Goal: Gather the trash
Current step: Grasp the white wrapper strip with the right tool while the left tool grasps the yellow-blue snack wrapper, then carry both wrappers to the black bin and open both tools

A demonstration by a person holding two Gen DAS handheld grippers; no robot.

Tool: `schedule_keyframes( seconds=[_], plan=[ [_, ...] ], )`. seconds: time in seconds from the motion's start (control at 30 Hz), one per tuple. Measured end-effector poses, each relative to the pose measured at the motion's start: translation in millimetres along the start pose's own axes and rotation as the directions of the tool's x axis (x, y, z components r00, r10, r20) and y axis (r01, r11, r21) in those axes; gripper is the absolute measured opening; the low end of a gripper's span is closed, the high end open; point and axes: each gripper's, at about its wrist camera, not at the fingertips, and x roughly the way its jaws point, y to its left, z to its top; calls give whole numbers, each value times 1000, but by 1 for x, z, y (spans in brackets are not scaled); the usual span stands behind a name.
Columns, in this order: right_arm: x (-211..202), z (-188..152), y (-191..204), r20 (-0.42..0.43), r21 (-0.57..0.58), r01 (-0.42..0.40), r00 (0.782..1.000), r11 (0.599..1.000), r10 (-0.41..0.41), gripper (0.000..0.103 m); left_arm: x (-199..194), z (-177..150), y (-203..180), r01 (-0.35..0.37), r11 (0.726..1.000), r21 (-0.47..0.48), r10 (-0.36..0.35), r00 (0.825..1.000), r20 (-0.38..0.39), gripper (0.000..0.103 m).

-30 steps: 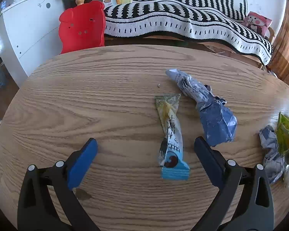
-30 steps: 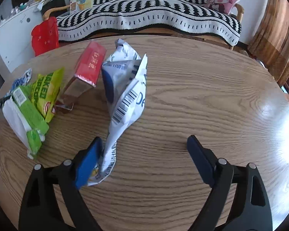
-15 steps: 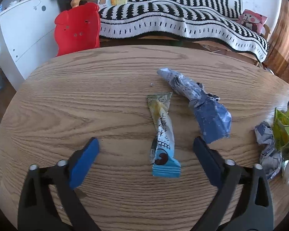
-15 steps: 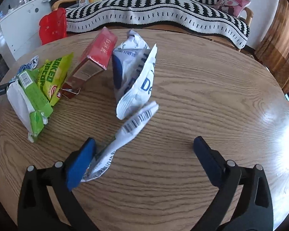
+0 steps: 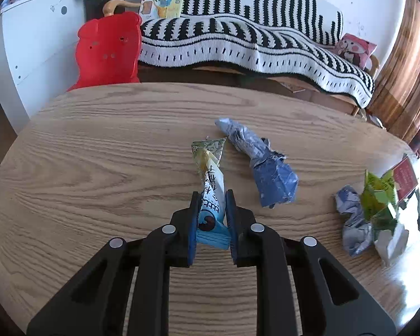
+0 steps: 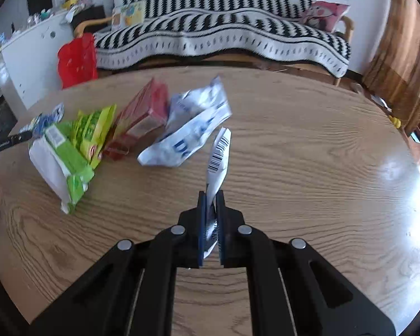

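Observation:
My left gripper [image 5: 212, 196] is shut on the blue end of a long snack wrapper [image 5: 210, 173] that lies on the wooden table [image 5: 98, 168]. A crumpled blue wrapper [image 5: 266, 168] lies just right of it. My right gripper [image 6: 210, 196] is shut on a white barcode strip [image 6: 218, 159] that stands up from the pads. A white and blue bag [image 6: 190, 126], a red box [image 6: 142, 114], a green popcorn bag [image 6: 92, 131] and a white and green pack [image 6: 61, 162] lie to its left.
A pile of wrappers [image 5: 369, 210] sits at the table's right edge in the left wrist view. A red chair [image 5: 109, 50] and a striped sofa [image 5: 252, 42] stand behind the table. A white cabinet [image 5: 33, 42] is at the far left.
Both grippers went from wide open to shut: the left closed on the snack wrapper, the right on the white barcode strip, which has come away from the white and blue bag.

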Motion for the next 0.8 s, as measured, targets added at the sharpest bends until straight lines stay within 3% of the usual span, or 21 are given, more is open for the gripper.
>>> schedule_keyframes(
  seconds=[0.33, 0.53, 0.8],
  plan=[
    [-9, -2, -15, 13, 42, 30, 999, 999, -30, 8, -17, -2, 0, 16, 1000, 0, -16, 1000, 22, 17],
    [-3, -4, -6, -8, 15, 37, 999, 999, -37, 8, -12, -4, 1, 28, 999, 19, -27, 1000, -12, 17],
    [1, -3, -8, -22, 57, 0, 1000, 998, 1, 8, -20, -4, 1, 40, 999, 9, -39, 999, -4, 17]
  ],
)
